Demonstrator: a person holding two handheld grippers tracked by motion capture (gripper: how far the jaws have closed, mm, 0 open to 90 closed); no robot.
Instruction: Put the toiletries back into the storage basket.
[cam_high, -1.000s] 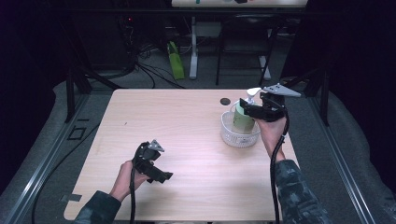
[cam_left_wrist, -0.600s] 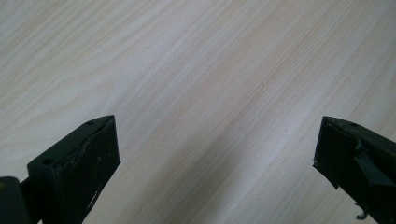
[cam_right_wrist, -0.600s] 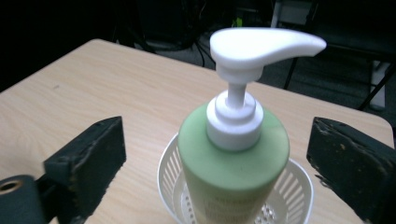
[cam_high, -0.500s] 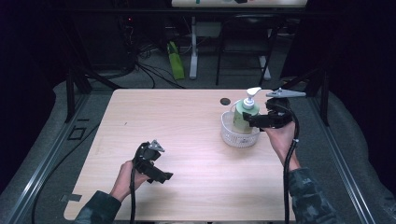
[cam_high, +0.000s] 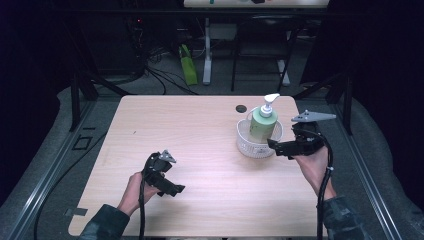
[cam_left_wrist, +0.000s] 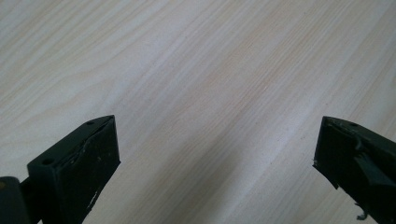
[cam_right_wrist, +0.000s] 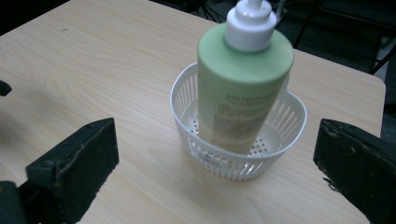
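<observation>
bottle standing in basket at desk's right side, looks placed. right hand-held gripper released, just beside basket. left hand-held gripper released, idle, empty. probably little left.

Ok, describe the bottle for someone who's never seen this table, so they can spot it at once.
Start at the light wooden table and go to its far right part, just in front of the small dark hole. There a white slotted basket holds the bottle: pale green, upright, with a white pump top. It is the one green thing on the tabletop.
</observation>
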